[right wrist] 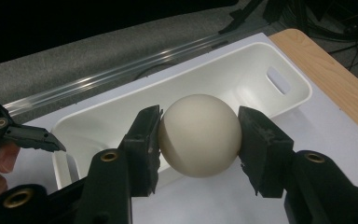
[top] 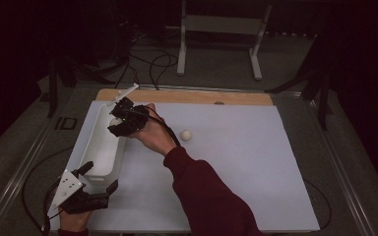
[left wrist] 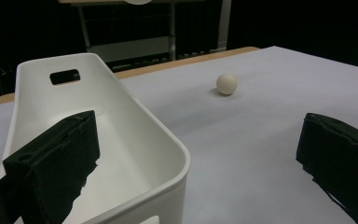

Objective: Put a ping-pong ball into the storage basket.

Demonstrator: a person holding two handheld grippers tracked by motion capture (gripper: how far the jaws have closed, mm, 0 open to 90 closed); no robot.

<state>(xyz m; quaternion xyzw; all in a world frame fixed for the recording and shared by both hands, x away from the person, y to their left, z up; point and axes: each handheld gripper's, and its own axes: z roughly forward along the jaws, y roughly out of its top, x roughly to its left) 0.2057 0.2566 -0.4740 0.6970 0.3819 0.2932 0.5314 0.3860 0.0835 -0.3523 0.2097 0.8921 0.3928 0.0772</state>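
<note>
The right gripper (right wrist: pixel 199 140), clamped on a cream ball (right wrist: pixel 199 135), hangs over the white bin (right wrist: pixel 242 77) along the table's left edge; release looks next.

No readable text, labels, brands, numbers or signs on anything in view

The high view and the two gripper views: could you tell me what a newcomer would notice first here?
The eye lands on the cream ball clamped between the jaws of the right gripper, held above the white bin at the table's left side. A second ball lies loose on the white table top to the right of the bin. The left gripper stands open at the bin's near end, one jaw inside it.
</note>
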